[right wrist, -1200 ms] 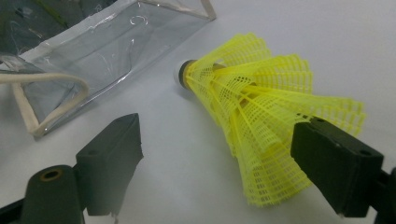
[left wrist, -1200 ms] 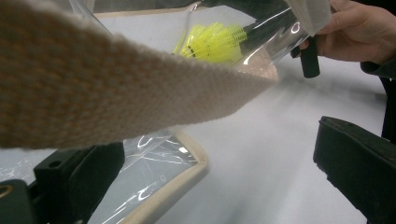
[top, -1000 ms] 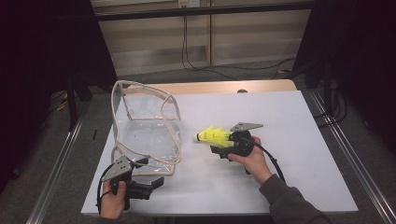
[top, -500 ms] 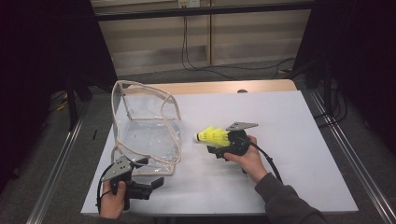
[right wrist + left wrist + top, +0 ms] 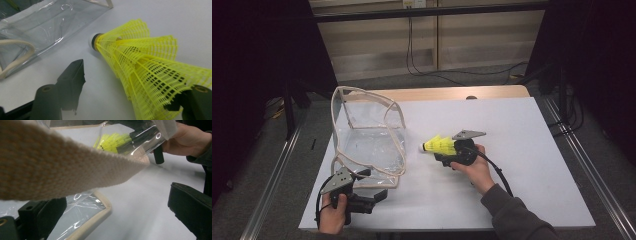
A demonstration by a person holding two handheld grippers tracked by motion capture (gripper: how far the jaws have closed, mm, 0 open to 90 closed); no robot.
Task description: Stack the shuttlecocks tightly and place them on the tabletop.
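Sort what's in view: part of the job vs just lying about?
In the job:
- yellow plastic mesh shuttlecock
- clear plastic bag with beige webbing trim
- right gripper
- left gripper

Lying about:
- black cables on the floor behind the table
- white table as support

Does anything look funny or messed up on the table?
Nothing is spilled or broken. The clear bag slumps a bit, its trimmed mouth gaping toward the yellow shuttlecock. The right gripper has just been closing, with the shuttlecock's skirt against one of its fingers and the other finger still apart from it.
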